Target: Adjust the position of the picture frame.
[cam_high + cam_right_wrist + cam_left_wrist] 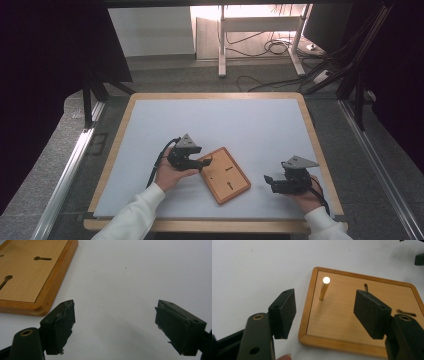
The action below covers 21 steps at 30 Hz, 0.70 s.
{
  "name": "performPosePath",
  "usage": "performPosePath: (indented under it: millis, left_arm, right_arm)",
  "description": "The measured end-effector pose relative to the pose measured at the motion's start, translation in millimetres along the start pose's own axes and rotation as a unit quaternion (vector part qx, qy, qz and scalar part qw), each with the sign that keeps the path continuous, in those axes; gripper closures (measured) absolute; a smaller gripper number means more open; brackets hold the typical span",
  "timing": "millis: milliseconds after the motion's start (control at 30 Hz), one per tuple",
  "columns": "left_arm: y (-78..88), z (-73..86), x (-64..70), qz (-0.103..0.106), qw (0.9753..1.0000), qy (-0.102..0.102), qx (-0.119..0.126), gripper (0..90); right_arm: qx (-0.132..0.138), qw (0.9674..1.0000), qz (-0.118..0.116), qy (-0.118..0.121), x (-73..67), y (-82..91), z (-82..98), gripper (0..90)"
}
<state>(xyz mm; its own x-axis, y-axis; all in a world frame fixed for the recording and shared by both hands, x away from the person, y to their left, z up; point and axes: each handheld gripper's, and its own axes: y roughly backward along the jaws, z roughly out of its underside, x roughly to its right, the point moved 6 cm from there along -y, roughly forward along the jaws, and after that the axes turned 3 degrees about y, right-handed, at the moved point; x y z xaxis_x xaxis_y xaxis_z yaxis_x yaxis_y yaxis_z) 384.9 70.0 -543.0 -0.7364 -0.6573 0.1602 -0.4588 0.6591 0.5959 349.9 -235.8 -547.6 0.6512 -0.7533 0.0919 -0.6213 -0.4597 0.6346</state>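
Observation:
A flat wooden board (225, 174) with keyhole slots lies tilted on the white table (220, 125). A short brass peg (324, 288) stands upright near one corner of the wooden board (352, 315). My left gripper (202, 163) is at the board's left corner; its jaws stand apart over the board's edge, nothing pressed between the pads (372, 313), and the peg is a little beyond them. My left gripper (327, 315) is open. My right gripper (270, 183) rests on the table to the right of the board, open and empty. The right gripper (115, 325) faces bare table, the board's corner (37, 272) to its left.
The white table surface has a wooden rim (310, 125). Beyond it are a grey floor, a metal stand (222, 45) and loose cables (270, 47). Dark curtains frame both sides.

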Motion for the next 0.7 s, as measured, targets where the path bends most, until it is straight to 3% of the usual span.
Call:
performPosePath:
  millis: [200, 300, 500, 700]
  left_arm:
    - [-17.9, -5.3, 3.1, -0.004, 1.0, -0.004, -0.007, 39.4]
    - [-29.4, -4.5, 2.8, -0.007, 0.9999, 0.0, -0.014, 46.6]
    - [-33.4, -3.8, 4.4, -0.018, 0.9997, -0.011, -0.013, 63.0]
    - [-32.3, -3.2, 3.5, -0.018, 0.9997, -0.008, -0.011, 66.4]
  right_arm:
    - [0.012, 0.9999, 0.005, 0.008, -1.9, 1.4, -2.7, 17.8]
    - [0.009, 0.9999, 0.005, 0.008, -0.9, 0.7, -1.6, 17.8]
    - [0.007, 0.9999, 0.006, 0.009, -0.8, 0.5, -1.2, 17.8]
    - [0.005, 0.9999, 0.004, 0.01, -2.1, -0.3, -1.0, 17.8]
